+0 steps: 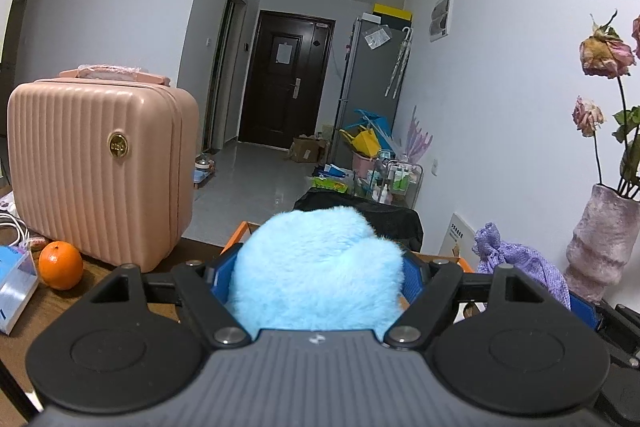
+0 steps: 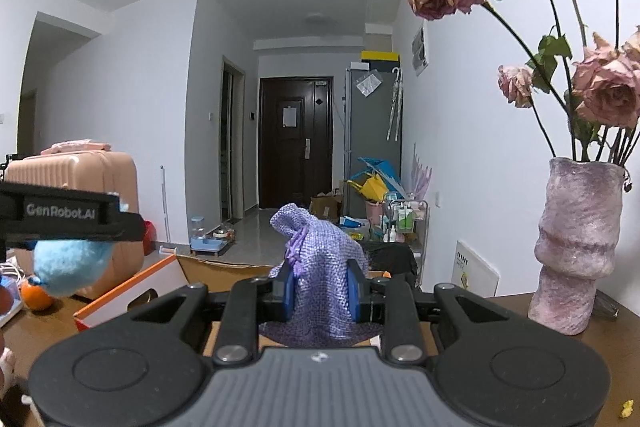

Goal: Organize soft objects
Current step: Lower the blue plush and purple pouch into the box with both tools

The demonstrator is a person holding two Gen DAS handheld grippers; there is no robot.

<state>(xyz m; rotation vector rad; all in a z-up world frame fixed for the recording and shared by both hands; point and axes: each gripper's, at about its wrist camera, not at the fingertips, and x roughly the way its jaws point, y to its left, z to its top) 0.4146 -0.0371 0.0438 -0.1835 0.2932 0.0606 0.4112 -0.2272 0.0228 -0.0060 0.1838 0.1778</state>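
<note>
- Grips first: we have the left gripper [image 1: 316, 281] clenched on the blue plush ball [image 1: 318, 267], its blue pads pressed into the fur on both sides, the ball bulging up and forward between them.
- Our right gripper [image 2: 320, 291] is clamped on the purple knit pouch [image 2: 320, 267], which stands upright between the pads, its long axis vertical and its drawstring neck at the top.
- Just ahead of and below both loads lies the orange-edged cardboard box [image 2: 132, 291]; from the right wrist view the ball hangs over the box's left end while the pouch sits over its middle, so we judge that each load needs only a short move down to reach it.
- Beside the box, the pink suitcase [image 1: 100, 167] and an orange [image 1: 61, 265] stand to the left, the purple vase [image 2: 576, 251] to the right.
- Farther off, the hallway runs to a dark door [image 1: 286, 83].
</note>
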